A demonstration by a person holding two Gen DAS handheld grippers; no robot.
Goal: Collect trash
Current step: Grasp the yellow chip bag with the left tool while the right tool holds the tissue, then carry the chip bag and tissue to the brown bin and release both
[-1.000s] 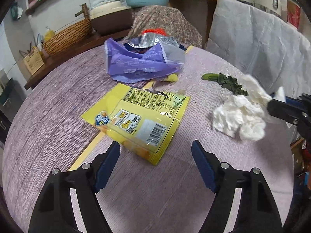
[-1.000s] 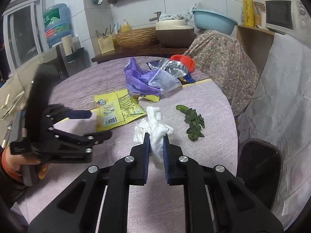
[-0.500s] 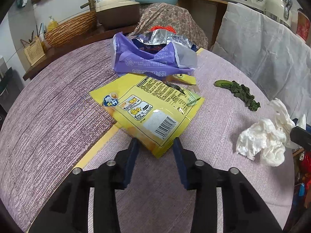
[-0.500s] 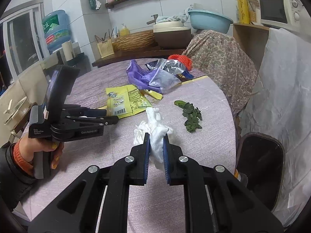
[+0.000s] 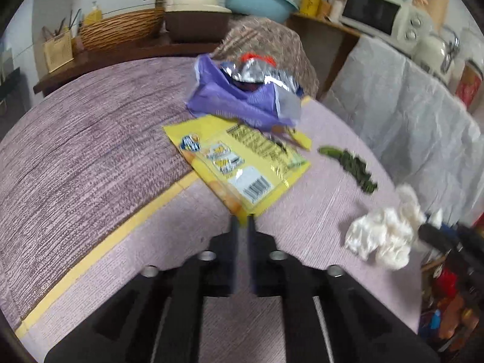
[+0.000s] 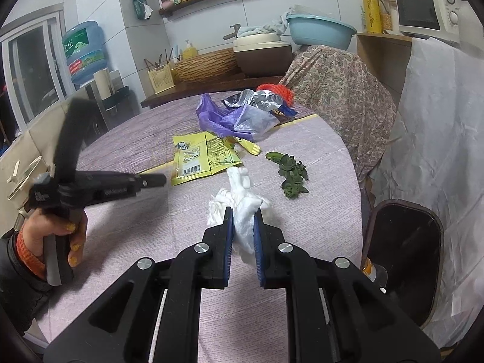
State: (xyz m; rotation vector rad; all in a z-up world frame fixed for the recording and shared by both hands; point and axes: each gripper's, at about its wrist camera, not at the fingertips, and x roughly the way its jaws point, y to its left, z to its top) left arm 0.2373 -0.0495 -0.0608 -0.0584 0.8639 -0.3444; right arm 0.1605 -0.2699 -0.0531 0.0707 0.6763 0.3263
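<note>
Left wrist view: the left gripper (image 5: 242,222) has come forward to the near corner of the yellow snack wrapper (image 5: 239,163), and its jaws, wide apart a second ago, are closing to a narrow slot with that corner between the tips. The frame is smeared, so I cannot tell whether the pads already press the foil. The rest of the wrapper lies flat on the purple tablecloth (image 5: 84,157), its far end tucked under the purple bag (image 5: 239,103) with the crumpled silver packet. To the right lie the green vegetable scrap (image 5: 354,168) and the white tissue wad (image 5: 384,236), the latter pinched from the right edge by the other tool.

Right wrist view: the right gripper (image 6: 243,227) has not changed; it stays clamped tight on the tissue wad (image 6: 242,208), whose loose folds rest on the cloth ahead of the tips. The left gripper (image 6: 151,180), carried by a hand (image 6: 65,236), has swung its nose onto the wrapper's (image 6: 202,157) near edge. A dark bin (image 6: 402,260) stands beside the table at lower right.

My reading: one piece is secured and a second is about to be, so both could go to the bin together, leaving the bag, packet and greens (image 6: 292,175) to collect
</note>
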